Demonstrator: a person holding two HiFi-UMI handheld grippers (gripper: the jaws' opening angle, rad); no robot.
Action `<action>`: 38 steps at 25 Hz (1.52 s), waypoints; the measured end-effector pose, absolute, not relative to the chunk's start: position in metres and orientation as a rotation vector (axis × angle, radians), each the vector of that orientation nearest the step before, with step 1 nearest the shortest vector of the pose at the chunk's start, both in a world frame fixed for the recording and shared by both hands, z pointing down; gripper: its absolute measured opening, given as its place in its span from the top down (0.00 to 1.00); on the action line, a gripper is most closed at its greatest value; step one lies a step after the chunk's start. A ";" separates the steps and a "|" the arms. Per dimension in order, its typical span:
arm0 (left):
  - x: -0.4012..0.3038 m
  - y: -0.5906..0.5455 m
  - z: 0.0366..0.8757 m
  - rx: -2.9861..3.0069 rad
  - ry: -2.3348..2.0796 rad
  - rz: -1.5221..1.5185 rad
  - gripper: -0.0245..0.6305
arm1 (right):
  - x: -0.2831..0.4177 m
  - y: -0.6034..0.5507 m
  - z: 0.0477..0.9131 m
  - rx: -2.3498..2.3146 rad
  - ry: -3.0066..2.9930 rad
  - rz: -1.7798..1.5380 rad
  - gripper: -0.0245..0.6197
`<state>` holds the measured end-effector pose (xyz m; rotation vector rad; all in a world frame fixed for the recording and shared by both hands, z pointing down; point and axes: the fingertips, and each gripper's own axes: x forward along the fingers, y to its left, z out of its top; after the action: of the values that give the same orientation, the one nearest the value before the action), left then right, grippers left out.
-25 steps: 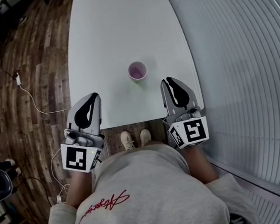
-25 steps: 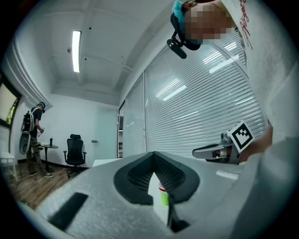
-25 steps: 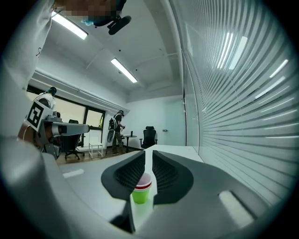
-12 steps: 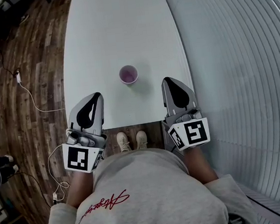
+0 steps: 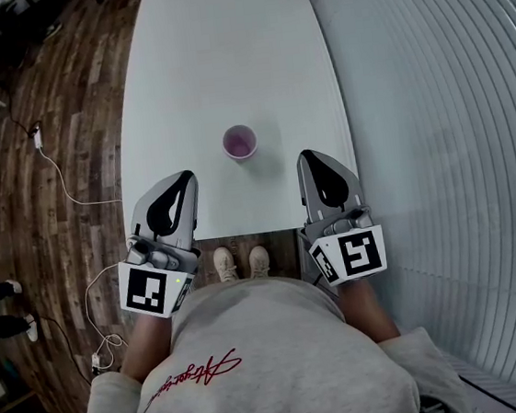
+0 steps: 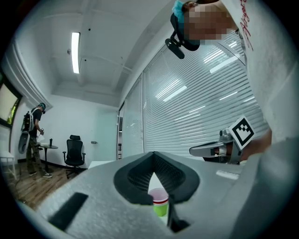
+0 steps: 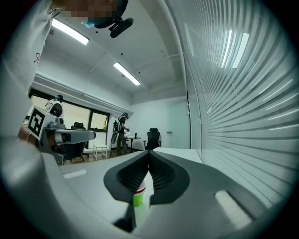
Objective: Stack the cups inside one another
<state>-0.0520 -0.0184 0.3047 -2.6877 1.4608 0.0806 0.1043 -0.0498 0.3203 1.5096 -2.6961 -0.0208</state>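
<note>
Ceiling strip lights light the room brightly and evenly, streaking glare across the blinds. The stacked cups cast a soft shadow toward the near right corner of the white table. Both gripper views bulge and darken at their corners.

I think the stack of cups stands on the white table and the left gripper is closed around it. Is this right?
Not quite. The stack of cups does stand on the white table, but the left gripper is closed on nothing: its jaws are together, and the stack stands free ahead of it. The head view shows this.
</note>
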 end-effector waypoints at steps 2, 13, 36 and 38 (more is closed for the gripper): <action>-0.052 -0.018 0.304 -2.689 1.455 0.085 0.97 | 0.103 -0.048 0.320 1.503 -2.692 -0.026 0.97; -0.058 -0.020 0.305 -2.698 1.447 0.075 0.97 | 0.093 -0.049 0.321 1.477 -2.689 -0.029 0.97; -0.068 -0.021 0.310 -2.695 1.463 0.069 0.97 | 0.084 -0.049 0.328 1.455 -2.686 -0.020 0.97; -0.069 -0.021 0.309 -2.696 1.466 0.070 0.97 | 0.080 -0.047 0.325 1.442 -2.694 -0.041 0.97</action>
<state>-0.0691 -0.0208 0.3093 -2.6956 1.4663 0.0696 0.0804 -0.0471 0.3247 1.4419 -2.6937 -0.0411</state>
